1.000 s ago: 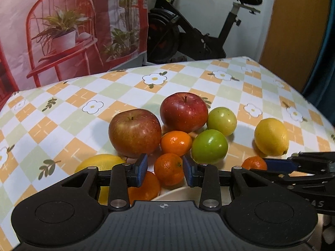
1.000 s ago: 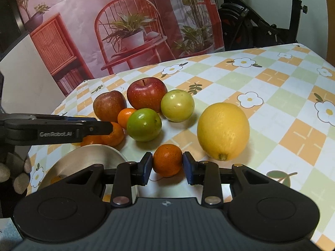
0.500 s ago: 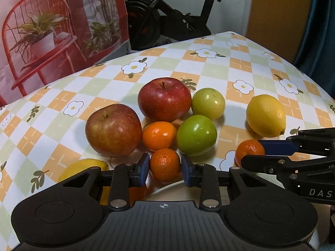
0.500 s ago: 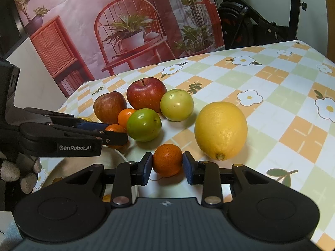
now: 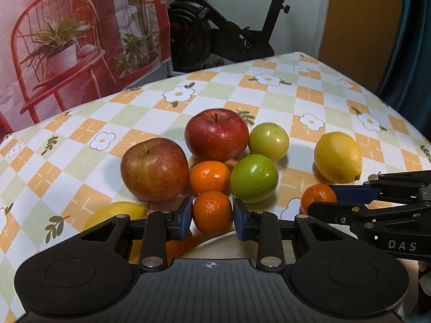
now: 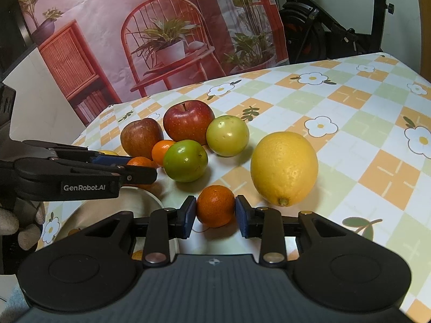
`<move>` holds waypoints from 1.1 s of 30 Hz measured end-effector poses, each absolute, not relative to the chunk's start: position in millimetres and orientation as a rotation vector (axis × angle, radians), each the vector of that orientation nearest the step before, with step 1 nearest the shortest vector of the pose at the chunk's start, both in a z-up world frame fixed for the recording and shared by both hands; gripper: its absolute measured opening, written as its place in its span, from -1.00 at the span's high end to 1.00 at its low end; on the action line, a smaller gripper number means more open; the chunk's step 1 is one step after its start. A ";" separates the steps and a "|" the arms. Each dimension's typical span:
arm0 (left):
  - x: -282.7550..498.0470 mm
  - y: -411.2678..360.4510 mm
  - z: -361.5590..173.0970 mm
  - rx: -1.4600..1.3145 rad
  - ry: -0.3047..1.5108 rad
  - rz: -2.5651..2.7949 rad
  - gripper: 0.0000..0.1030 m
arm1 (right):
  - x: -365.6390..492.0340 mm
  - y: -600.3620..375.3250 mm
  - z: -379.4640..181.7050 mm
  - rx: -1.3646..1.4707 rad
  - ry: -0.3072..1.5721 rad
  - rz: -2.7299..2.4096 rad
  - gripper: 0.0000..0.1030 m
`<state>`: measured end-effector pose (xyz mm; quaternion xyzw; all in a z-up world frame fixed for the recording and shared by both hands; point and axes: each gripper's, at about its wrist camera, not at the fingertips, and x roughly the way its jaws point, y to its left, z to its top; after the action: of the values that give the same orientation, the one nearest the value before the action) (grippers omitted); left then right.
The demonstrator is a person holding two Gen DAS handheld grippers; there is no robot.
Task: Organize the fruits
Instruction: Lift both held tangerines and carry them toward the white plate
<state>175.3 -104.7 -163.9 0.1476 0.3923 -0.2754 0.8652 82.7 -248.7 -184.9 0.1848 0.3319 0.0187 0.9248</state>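
Note:
My left gripper is shut on a small mandarin, its blue pads pressing both sides, just over the rim of a white plate. My right gripper is shut on another mandarin that rests on the tablecloth beside a big lemon. Behind them lie two red apples, two green fruits and a loose mandarin. A second lemon lies partly hidden by my left finger.
The checked flowered tablecloth stretches bare to the back and right. A gloved hand holds the left gripper at the table's left edge. An exercise bike and a printed backdrop stand behind the table.
My left gripper's pads have closed onto the mandarin between them, and its view has shifted slightly left and nearer the fruit. The right gripper and its mandarin stayed put.

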 end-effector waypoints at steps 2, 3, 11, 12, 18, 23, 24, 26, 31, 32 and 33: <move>172.8 -100.1 -159.6 0.290 0.814 -0.571 0.33 | 82.2 -248.7 -183.9 0.374 0.679 0.037 0.34; 171.4 -97.4 -157.1 0.281 0.810 -0.568 0.33 | 81.8 -248.4 -183.3 0.371 0.677 0.037 0.34; 154.8 -74.7 -141.6 0.225 0.773 -0.546 0.33 | 80.4 -238.3 -172.6 0.330 0.660 0.053 0.34; 152.6 -72.0 -140.0 0.223 0.767 -0.544 0.33 | 80.1 -236.5 -170.9 0.323 0.657 0.056 0.34; 138.4 -50.6 -133.9 0.186 0.753 -0.540 0.33 | 77.8 -226.4 -161.9 0.293 0.638 0.094 0.34; 129.8 -30.6 -136.0 0.125 0.759 -0.536 0.33 | 76.6 -217.4 -156.4 0.269 0.629 0.131 0.34; 129.0 -28.2 -137.0 0.113 0.763 -0.531 0.33 | 76.7 -215.5 -155.8 0.265 0.630 0.137 0.34; 127.1 -23.3 -139.8 0.086 0.769 -0.517 0.33 | 77.1 -211.4 -154.8 0.255 0.630 0.149 0.34; 125.6 -21.6 -150.1 0.077 0.782 -0.501 0.33 | 78.8 -201.0 -154.9 0.226 0.643 0.178 0.34; 126.0 -20.9 -151.9 0.074 0.786 -0.500 0.33 | 79.4 -199.0 -156.1 0.221 0.650 0.181 0.34; 126.3 -19.2 -153.8 0.069 0.791 -0.501 0.33 | 79.9 -197.7 -157.3 0.220 0.657 0.184 0.34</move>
<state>126.3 -19.2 -153.8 0.0330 0.3813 -0.2416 0.8917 79.9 -197.7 -157.3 0.1074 0.3213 0.0901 0.9365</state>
